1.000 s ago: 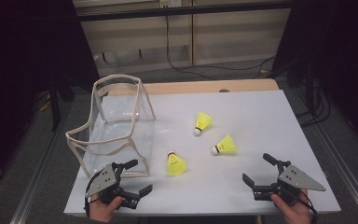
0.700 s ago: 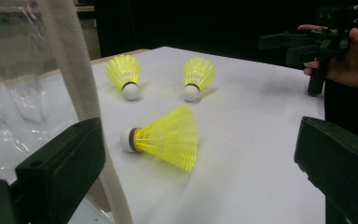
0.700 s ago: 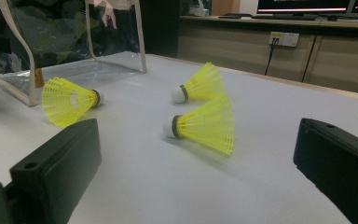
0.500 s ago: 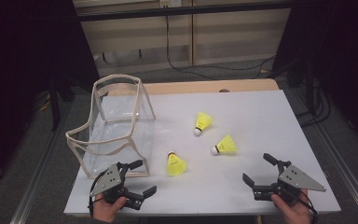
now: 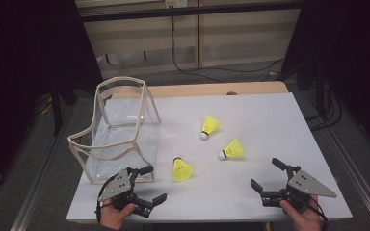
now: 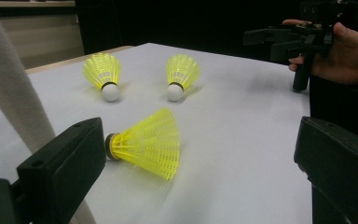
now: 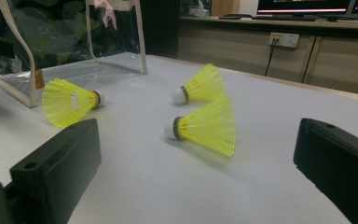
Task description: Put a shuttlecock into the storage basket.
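Here, both grippers, left [image 5: 148, 184] and right [image 5: 270, 175], with fingers wide open and empty, low over the worktop [image 5: 270, 120]; three shuttlecocks [image 5: 181, 169] between, bag [image 5: 120, 127] at left.

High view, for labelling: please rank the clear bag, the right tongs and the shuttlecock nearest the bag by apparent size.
1. Clear bag, largest by far.
2. Right tongs, with grey plate.
3. Shuttlecock nearest the bag, smallest.

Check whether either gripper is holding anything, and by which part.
Nothing is held. The left gripper and right gripper are both open, apart from the three shuttlecocks; the nearest shuttlecock lies on the table.
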Available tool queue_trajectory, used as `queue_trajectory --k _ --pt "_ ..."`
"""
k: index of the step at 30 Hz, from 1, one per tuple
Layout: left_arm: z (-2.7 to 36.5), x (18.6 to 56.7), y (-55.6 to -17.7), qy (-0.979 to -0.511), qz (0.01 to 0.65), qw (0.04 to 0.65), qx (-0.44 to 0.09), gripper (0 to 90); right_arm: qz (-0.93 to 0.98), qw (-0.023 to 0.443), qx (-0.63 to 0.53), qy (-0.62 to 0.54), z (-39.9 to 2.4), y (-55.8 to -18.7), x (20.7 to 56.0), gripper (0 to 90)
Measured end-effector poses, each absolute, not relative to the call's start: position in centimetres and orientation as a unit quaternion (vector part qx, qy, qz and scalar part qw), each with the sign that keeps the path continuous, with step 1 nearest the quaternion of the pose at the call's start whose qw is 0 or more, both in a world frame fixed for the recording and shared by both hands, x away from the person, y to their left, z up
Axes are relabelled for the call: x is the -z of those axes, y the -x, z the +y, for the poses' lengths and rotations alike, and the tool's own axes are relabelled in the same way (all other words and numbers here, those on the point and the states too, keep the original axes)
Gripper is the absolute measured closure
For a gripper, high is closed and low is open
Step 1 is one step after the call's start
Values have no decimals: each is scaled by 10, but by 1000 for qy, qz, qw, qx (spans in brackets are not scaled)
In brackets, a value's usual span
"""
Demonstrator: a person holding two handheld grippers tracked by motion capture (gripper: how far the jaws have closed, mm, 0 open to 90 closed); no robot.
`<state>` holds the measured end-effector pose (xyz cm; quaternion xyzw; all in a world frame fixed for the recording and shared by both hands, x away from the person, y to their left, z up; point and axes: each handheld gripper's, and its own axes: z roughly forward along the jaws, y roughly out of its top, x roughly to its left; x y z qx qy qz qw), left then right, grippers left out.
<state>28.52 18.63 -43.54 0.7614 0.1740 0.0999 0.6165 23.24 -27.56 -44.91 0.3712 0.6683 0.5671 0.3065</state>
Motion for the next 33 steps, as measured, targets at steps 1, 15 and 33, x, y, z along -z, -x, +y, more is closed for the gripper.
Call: queue_trajectory --k 1,15,33 --pt "185 436 -285 -761 175 617 -99 21 668 306 -567 -371 -276 -232 449 7" --pt "176 435 -287 -764 172 614 -99 21 669 307 -567 -369 -275 -233 449 7" --pt "164 434 -289 -769 169 610 -92 17 669 307 -568 -368 -274 -233 449 7"
